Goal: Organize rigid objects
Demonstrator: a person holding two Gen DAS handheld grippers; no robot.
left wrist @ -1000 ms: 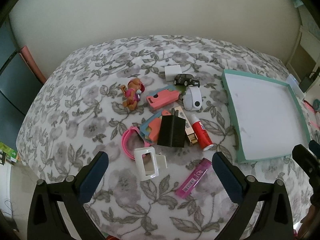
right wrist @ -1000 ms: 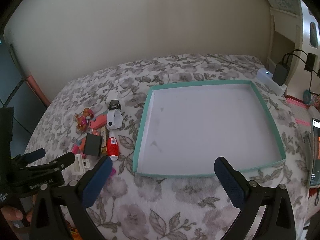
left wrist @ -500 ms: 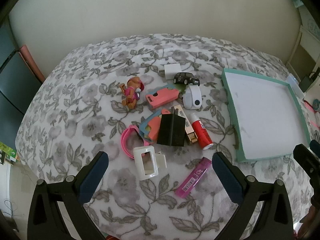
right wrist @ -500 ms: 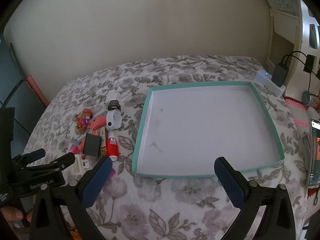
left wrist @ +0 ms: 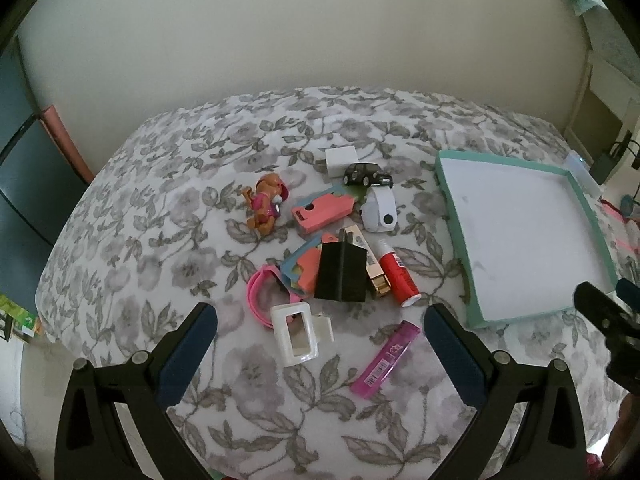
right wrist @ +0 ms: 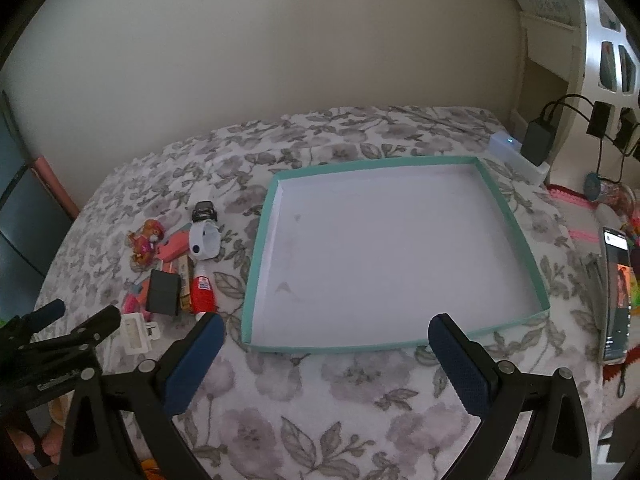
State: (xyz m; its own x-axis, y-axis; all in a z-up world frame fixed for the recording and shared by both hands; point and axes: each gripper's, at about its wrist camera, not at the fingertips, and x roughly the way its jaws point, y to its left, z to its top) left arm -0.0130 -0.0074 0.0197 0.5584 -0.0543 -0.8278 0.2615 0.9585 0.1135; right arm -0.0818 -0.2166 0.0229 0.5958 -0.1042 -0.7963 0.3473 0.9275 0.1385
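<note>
From the left wrist view, the left gripper hung with its jaws spread wide and nothing between them, above the near edge of a cluster of small items on the flowered bed. Closest to it lay a white rectangular frame and a magenta tube; behind those sat a black block, propped partly on a gold case and some coloured foam pieces, with a red-and-white tube right beside them. Because these pieces touched or overlapped, a grab at any one would probably have nudged its neighbours, and the soft bedding might have let a tilted piece tip or slide. The toy dog, pink case, white round gadget, toy car and white cube lay farther back. The teal-rimmed tray was off to the right and held nothing.

From the right wrist view, the right gripper was likewise wide and empty, poised over the tray's near rim. The left gripper's body showed at the lower left, close by; I judged that both reaching for the same pile risked a clash. A phone lay near the bed's right edge, just beside the tray, where a careless swing could have knocked it off.
</note>
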